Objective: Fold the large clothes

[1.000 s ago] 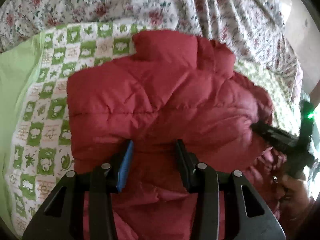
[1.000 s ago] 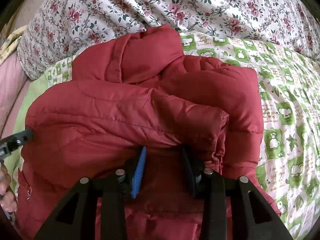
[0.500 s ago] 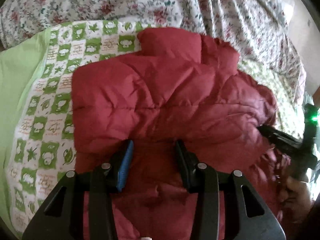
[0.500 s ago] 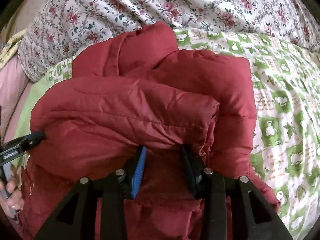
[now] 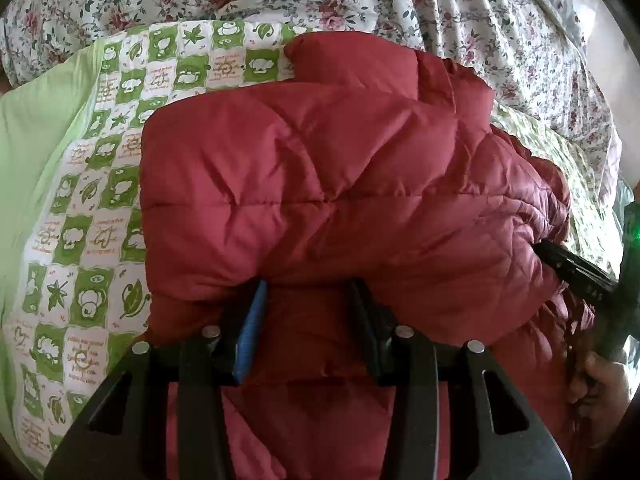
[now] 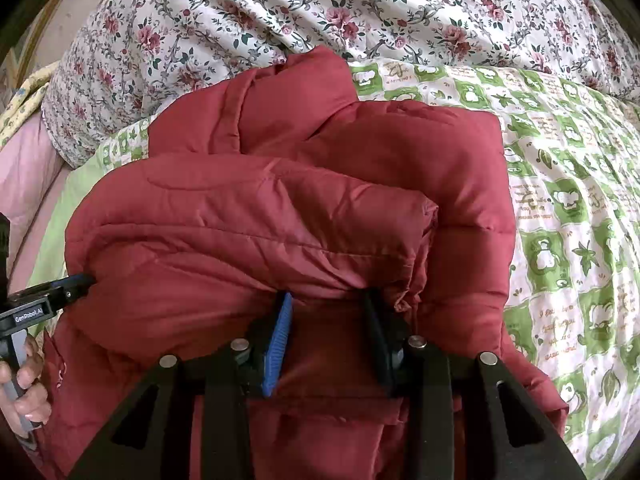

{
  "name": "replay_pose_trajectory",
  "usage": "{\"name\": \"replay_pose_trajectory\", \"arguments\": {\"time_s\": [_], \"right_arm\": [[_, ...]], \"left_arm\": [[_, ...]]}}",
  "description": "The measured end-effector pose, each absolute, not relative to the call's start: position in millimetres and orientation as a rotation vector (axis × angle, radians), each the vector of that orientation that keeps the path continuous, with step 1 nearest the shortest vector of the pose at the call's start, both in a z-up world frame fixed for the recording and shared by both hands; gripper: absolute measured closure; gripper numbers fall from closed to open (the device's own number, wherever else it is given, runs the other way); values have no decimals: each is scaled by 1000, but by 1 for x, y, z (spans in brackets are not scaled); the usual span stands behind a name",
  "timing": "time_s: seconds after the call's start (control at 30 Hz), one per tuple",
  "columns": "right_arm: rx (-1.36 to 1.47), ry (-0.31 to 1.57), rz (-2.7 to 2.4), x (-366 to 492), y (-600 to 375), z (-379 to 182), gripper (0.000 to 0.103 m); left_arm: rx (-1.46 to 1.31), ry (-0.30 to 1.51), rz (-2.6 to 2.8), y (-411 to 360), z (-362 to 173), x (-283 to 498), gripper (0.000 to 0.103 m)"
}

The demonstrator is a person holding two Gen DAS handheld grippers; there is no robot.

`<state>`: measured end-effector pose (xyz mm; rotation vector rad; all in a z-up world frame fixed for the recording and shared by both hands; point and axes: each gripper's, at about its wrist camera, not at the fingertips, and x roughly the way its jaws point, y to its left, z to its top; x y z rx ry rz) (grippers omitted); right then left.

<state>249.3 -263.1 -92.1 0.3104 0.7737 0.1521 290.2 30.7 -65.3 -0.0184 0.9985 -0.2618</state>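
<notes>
A puffy red quilted jacket (image 5: pixel 340 184) lies on the green-and-white checked bedspread, partly folded over itself. It also fills the right wrist view (image 6: pixel 280 208), with its collar at the far end. My left gripper (image 5: pixel 308 292) has its jaws parted around the edge of the folded-over layer; the fingertips are hidden under the fabric. My right gripper (image 6: pixel 328 300) stands the same way at the other end of that edge. Each gripper shows at the side of the other's view.
The checked bedspread (image 5: pixel 100 208) extends to the left and a plain light green sheet (image 5: pixel 28 152) lies beyond it. A floral quilt (image 6: pixel 360 12) is bunched along the far side. The bedspread (image 6: pixel 568 240) continues to the right of the jacket.
Both grippers have carried the lower part of the jacket forward toward the collar, so the folded layer now covers more of the jacket. The jaw openings look unchanged.
</notes>
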Motion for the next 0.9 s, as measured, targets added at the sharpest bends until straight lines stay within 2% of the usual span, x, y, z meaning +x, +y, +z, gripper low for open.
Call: {"name": "replay_pose_trajectory", "arguments": {"time_s": [0.17,0.37,0.57,0.73,0.9], "right_arm": [[306,798,136,233,-262,-78,64],[342,848,153,245,-269,-91,64],[371,823,166,222,-274,-68,63],[421,800,191,187,-283,-47,57],[446,798,273,141,-288,-32,42]], "left_arm": [[-16,1014,-263,32,-64,294,62],[18,1033,-216,24,-64,297,62],[-4,1027,-232,36,-46,281,62],[-34,1015,-238,49,-32,248,62],[-55,1016,-260,65,-24,193,61]]}}
